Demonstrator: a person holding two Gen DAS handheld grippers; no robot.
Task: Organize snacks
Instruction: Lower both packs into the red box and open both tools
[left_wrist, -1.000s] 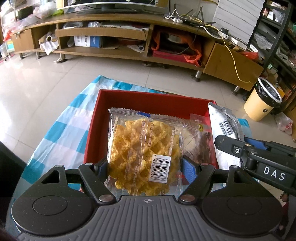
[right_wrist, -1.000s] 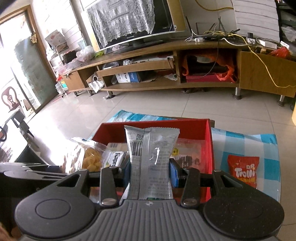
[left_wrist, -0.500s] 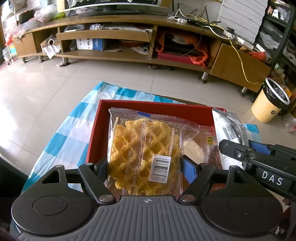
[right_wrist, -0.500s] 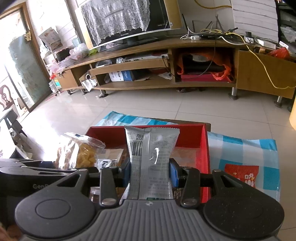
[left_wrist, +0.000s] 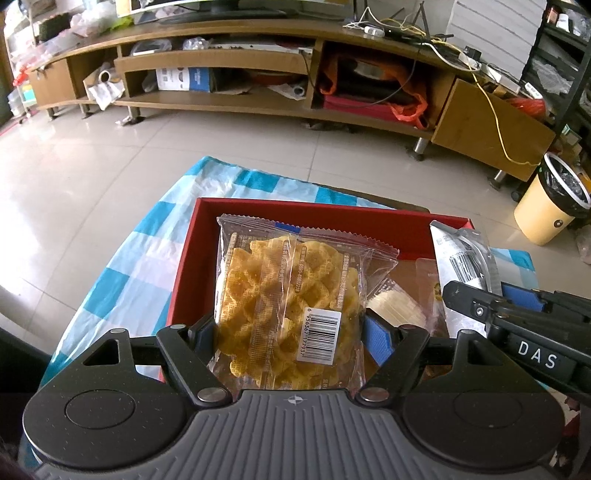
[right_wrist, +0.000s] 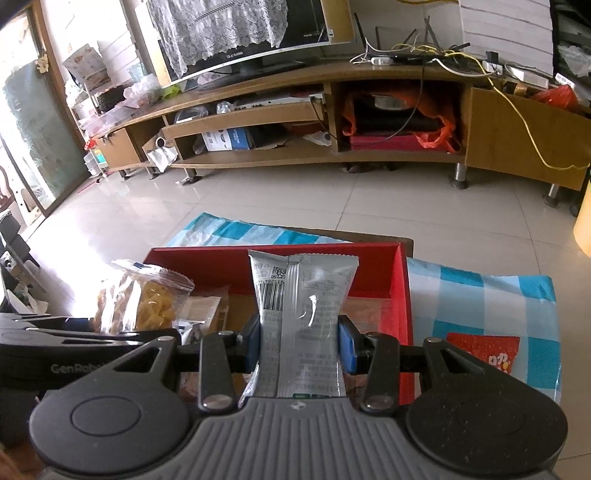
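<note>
Left wrist view, gripper: Firmly closed, the left gripper (left_wrist: 290, 332) held a clear packet of yellow lattice crisps (left_wrist: 291, 295) by its lower half, barcode side up.
Left wrist view, packet's place: it hung over the red box (left_wrist: 184, 266), whose floor already carried a few flat packets, so it seemed poised to be lowered in.
Left wrist view, box: it sat on a blue-and-white checked cloth (left_wrist: 122, 273) over the counter, its open top an easy target.
Left wrist view, neighbour: the right gripper's arm showed at the right edge with its silver packet.
Right wrist view, gripper: the right gripper (right_wrist: 298, 341) pinched a silver foil snack bag (right_wrist: 301, 306) at its waist, the bag standing upright and creased inward by the squeeze.
Right wrist view, bag's place: above the box's near-right part, probably to go in beside the crisps.
Right wrist view, leftover: a red sweet packet (right_wrist: 484, 350) lay on the cloth outside the box, likely next to be gathered.
</note>
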